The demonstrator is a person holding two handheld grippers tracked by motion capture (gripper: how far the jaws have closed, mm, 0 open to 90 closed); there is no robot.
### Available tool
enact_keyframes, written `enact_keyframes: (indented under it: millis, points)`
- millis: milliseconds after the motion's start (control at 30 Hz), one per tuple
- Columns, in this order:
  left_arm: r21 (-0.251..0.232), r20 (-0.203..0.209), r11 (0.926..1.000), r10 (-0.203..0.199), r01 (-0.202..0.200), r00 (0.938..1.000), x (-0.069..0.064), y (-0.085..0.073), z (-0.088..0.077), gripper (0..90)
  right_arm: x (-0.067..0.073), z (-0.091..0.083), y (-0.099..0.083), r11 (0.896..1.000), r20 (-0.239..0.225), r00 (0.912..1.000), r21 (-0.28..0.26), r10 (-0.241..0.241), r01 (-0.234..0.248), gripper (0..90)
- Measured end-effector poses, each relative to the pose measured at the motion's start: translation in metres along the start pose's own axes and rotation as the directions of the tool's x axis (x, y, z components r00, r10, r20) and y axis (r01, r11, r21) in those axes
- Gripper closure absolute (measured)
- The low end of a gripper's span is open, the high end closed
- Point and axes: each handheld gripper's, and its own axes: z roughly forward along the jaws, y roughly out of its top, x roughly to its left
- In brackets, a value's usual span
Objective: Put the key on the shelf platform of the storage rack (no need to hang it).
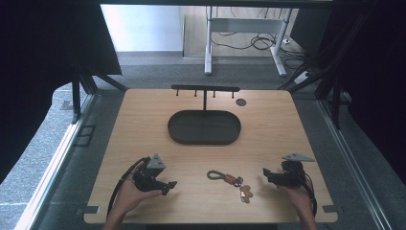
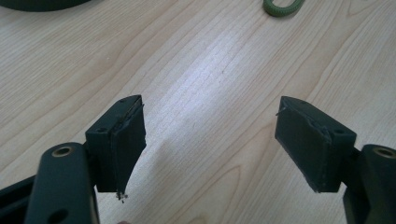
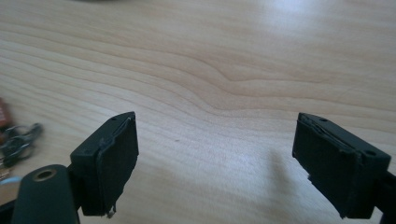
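From the high view, a person's two hands rest at the near edge of a light wooden table (image 1: 143, 124), the left gripper (image 1: 168, 185) and right gripper (image 1: 266, 173) lying well apart with a keyring (image 1: 231, 180) on a green loop between them, nearer the right one. Bare wood runs from the grippers to a dark oval tray (image 1: 204, 127) at mid-table; behind it, near the far edge, stands a black T-shaped hook rack (image 1: 205, 89). Grey carpet, dark curtains and a desk frame (image 1: 244, 38) with loose cables surround the table.

In the left gripper view, the left gripper (image 2: 210, 144) has its jaws spread wide over empty wood, holding nothing; the keyring's green loop (image 2: 282, 6) lies ahead at the top edge.

In the right gripper view, the right gripper (image 3: 215, 163) is likewise spread wide and empty, the keyring (image 3: 14, 140) at the left edge.
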Motion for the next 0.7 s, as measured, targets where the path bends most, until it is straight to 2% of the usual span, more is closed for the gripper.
enact_keyframes:
  millis: [100,267,500,700]
  points:
    - [-0.005,0.003,0.9999,0.009,-0.009,1.0000,-0.003,0.001,0.000,25.1,-0.001,-0.013,-0.002,0.999,-0.023,0.9997,-0.033,-0.007,0.006,17.2]
    - [0.004,0.016,0.9998,0.019,-0.019,0.9997,-0.004,0.001,0.003,25.1,-0.006,-0.027,-0.006,0.997,-0.020,0.9993,-0.069,-0.031,0.029,21.1]
    - [-0.004,0.019,0.9999,0.013,-0.013,0.9997,-0.002,0.001,0.002,25.1,-0.017,-0.036,-0.007,0.996,-0.033,0.9994,-0.091,-0.005,0.002,23.9]
    - [-0.011,0.019,0.9998,0.014,-0.014,0.9997,-0.003,0.001,0.000,25.1,-0.017,-0.043,-0.004,0.995,-0.054,0.9985,-0.100,-0.005,0.000,23.6]
